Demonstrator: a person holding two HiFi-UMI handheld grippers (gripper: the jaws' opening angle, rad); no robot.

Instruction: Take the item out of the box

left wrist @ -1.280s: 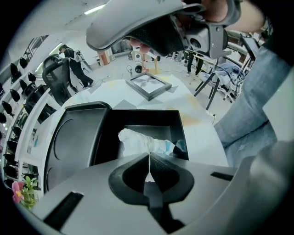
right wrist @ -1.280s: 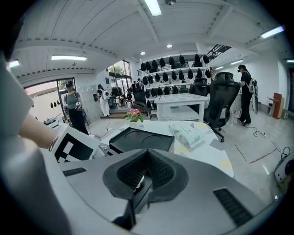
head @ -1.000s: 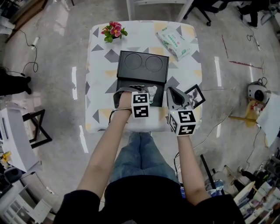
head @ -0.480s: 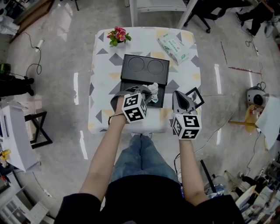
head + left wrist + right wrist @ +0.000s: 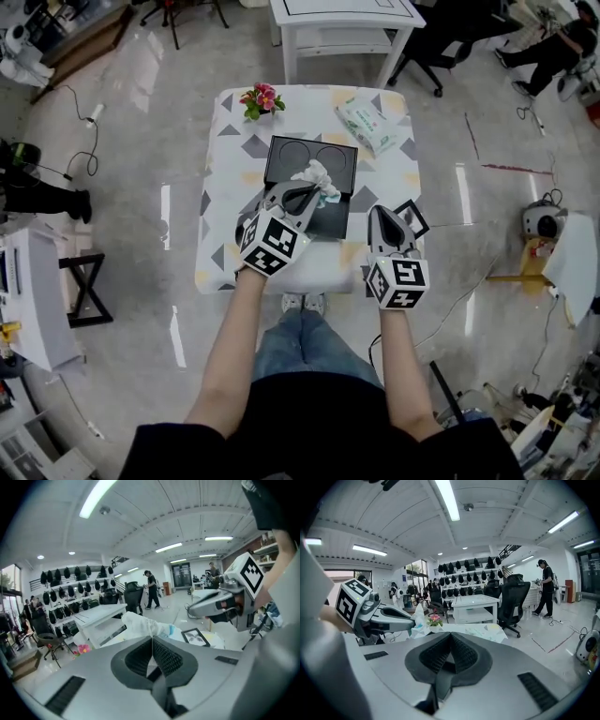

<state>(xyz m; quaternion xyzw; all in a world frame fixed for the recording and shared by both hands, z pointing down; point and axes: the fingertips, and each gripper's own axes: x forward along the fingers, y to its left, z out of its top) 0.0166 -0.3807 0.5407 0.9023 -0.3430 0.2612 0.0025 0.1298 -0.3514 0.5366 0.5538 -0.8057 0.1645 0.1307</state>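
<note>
A second ago my left tool point(image 5: 315, 191) sat low at the near edge of the black box point(image 5: 287, 161), with the white crumpled item down by it. Now that tool is up and further forward, its jaws pressed together on a fold of the item point(image 5: 316, 175). The item hangs clear above the box, over the seam between lid and base. In the left gripper view the white bundle point(image 5: 140, 623), with a bit of blue on it, bulges out just past the closed pads. My right tool point(image 5: 385, 216) has barely shifted. It stays beside the box's right side with its jaws pressed together and nothing between them point(image 5: 451, 639).

A small picture frame point(image 5: 413, 217) lies just beside the right tool, toward the worktop's right edge. A pot of pink flowers point(image 5: 262, 97) stands at the far left corner and a white and green packet point(image 5: 369, 125) lies at the far right, both well apart from the box.

The patterned worktop point(image 5: 230, 169) has bare cloth left of the box. Its near edge runs under my two marker cubes. Grey floor lies open all around it, and a white table point(image 5: 342, 19) stands beyond the far edge.
</note>
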